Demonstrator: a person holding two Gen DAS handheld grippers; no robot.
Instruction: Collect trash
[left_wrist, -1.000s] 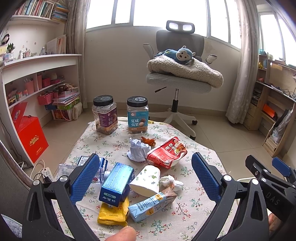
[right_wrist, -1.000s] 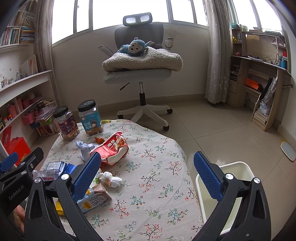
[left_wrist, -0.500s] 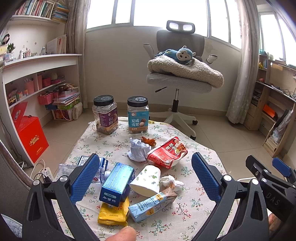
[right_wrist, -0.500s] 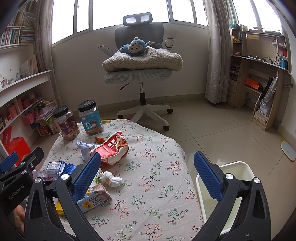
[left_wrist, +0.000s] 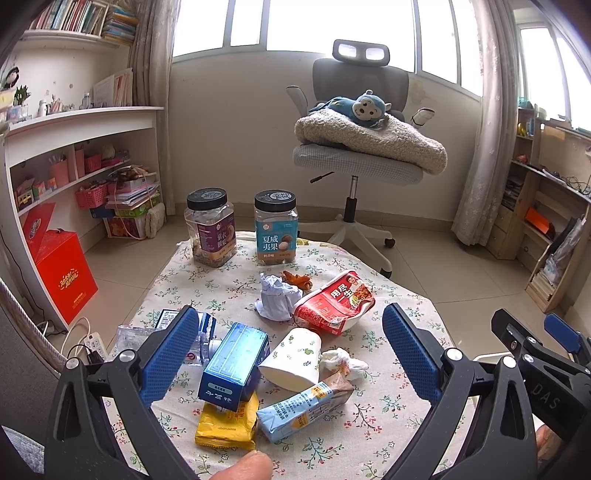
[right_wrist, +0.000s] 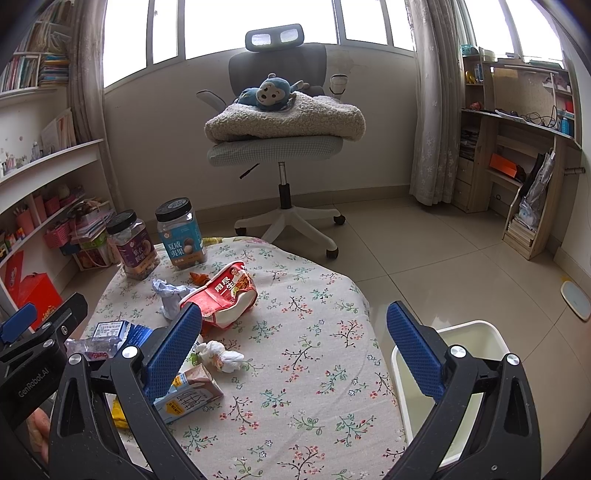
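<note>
Beside the table (right_wrist: 317, 354), white bin (right_wrist: 476, 332), interior mostly hidden, two lidded jars (left_wrist: 275, 230) partly filled

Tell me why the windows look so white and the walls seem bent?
Left wrist view: windows blown out by daylight, bookshelf bowed by the fisheye, corners dark. Right wrist view: same white windows, curved desk shelves; table evenly lit and sharp.

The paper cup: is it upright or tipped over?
Tipped over. The paper cup lies on its side on the tablecloth, open mouth facing the camera.
</note>
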